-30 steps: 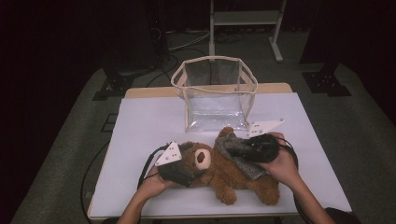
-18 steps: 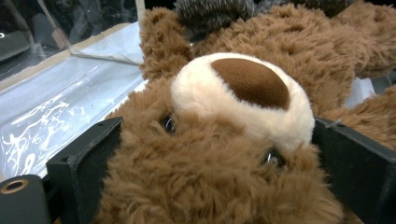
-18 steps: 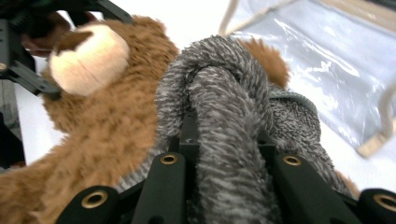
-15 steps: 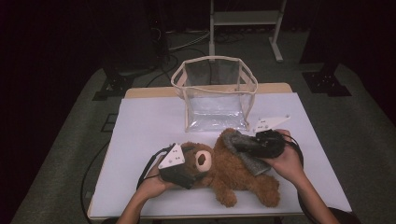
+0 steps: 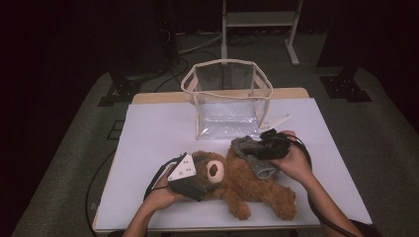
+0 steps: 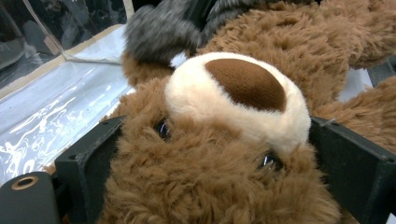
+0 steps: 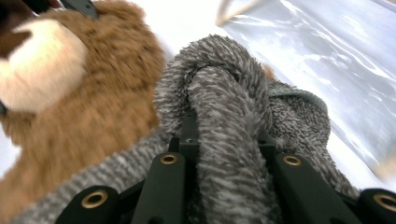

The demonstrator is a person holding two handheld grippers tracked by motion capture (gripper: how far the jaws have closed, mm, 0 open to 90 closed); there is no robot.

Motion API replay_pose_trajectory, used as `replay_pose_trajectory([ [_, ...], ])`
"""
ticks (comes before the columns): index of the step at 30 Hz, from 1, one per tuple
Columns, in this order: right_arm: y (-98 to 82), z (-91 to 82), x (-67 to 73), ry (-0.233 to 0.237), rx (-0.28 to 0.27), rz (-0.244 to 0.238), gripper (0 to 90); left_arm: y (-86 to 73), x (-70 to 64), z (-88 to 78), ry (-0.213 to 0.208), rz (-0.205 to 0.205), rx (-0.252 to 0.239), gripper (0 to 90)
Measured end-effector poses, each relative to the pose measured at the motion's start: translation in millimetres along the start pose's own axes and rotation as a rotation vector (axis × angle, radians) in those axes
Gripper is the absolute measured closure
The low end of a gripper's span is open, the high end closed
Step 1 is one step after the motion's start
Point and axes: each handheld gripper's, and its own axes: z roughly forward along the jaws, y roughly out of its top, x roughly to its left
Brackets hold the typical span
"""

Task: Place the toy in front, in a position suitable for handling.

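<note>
Bear [image 5: 247,180]: brown plush, cream muzzle, dark-brown nose, glossy black eyes. Scarf [image 7: 224,116]: mottled grey. Bag [image 5: 227,101]: clear, beige trim. Table [image 5: 148,143]: white top. Jaws black; gripper plate [image 5: 182,168] pale grey.

The surface [image 5: 148,128] is a pale white sheet over a wooden top, whose tan edge shows along the far side, beyond the hand-held grippers. Grey carpet floor [image 5: 59,163] surrounds it on all sides. Farther beyond stands a light metal frame [image 5: 259,19] with a low shelf. Black stand feet [image 5: 346,89] rest on the carpet far right, another black base [image 5: 116,94] far left. Cables [image 5: 197,47] lie on the floor behind. The room's rear is dark; light falls on the surface alone.
</note>
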Motion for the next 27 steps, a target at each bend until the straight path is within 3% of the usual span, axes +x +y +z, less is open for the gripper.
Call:
replay_pose_trajectory([
  [2, -11.8, -14.0, -1.8, -0.02, -0.016, 0.02, 72.9, 0.3, -0.3, -0.2, -0.001, 0.003, 0.001, 8.2],
  [4, -22.3, -27.4, 1.2, -0.004, -0.057, 0.044, 73.2, 0.5, 0.2, -0.5, -0.001, 0.003, 0.002, 8.2],
  [7, -30.9, -43.8, 18.3, 0.019, -0.095, 0.022, 73.2, 0.9, 1.2, -0.4, 0.0, 0.001, 0.002, 8.1],
  [11, -39.8, -52.2, 36.3, 0.054, -0.124, -0.004, 73.2, 1.9, 2.2, -2.7, -0.005, 0.003, 0.004, 8.2],
  [16, -56.7, -48.8, 29.1, 0.076, -0.143, 0.049, 73.2, 2.4, 6.0, -10.1, -0.021, -0.014, -0.008, 8.2],
  [23, -60.4, -48.4, 21.6, 0.06, -0.135, 0.064, 73.1, -1.5, 17.1, -30.9, -0.004, -0.046, -0.003, 8.1],
  [27, -64.8, -49.0, 18.5, 0.057, -0.136, 0.072, 73.1, -11.3, 19.0, -33.2, -0.025, -0.075, 0.005, 8.1],
])
